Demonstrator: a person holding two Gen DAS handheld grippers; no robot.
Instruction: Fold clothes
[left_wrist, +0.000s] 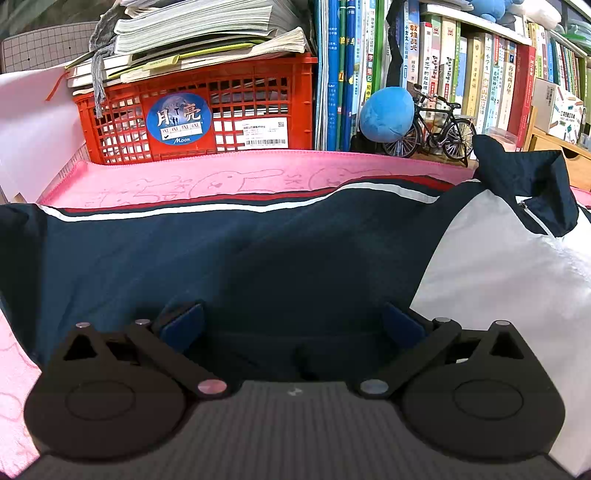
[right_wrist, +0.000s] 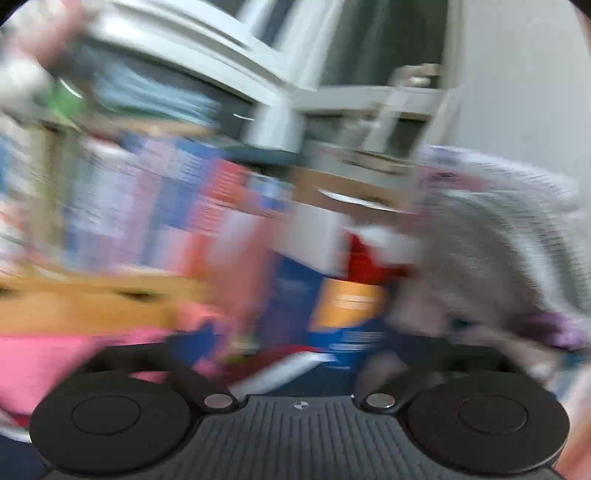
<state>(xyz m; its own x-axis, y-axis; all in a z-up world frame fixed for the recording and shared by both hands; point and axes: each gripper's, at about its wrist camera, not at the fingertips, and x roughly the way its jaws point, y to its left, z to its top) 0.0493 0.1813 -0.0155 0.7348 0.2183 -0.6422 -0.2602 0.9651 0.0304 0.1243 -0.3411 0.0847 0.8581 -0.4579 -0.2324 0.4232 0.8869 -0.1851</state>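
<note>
Pink towelling (left_wrist: 258, 173), printed with faint cartoon outlines, covers the desk under my jaws. Nearest to me in the left wrist view, my left gripper (left_wrist: 293, 325) hangs low over the jacket (left_wrist: 229, 258), its two blue-padded fingers (left_wrist: 183, 325) spread wide apart with only dark cloth between them; the pads press on nothing, so that grip is released. The jacket lies across the towel from the left edge to the right, navy for most of its width, with a white panel (left_wrist: 498, 280) on the right side and a white and a red stripe along its far hem. Its collar (left_wrist: 524, 181) stands up toward the far right corner, beside a zip line.

Beyond the jacket, along the far edge of the desk, a red plastic crate (left_wrist: 195, 110) with a round blue sticker carries a stack of books and papers (left_wrist: 199, 33). To its right stands a row of upright books (left_wrist: 461, 74), with a blue plush ball (left_wrist: 386, 114) and a small model bicycle (left_wrist: 439, 125) in front of them.

My right gripper (right_wrist: 291, 354) shows only through heavy blur: its fingers stand far apart at the bottom of the right wrist view, released, and I cannot make out any cloth pinched between them. Behind it everything smears into pink, wood and coloured spines.
</note>
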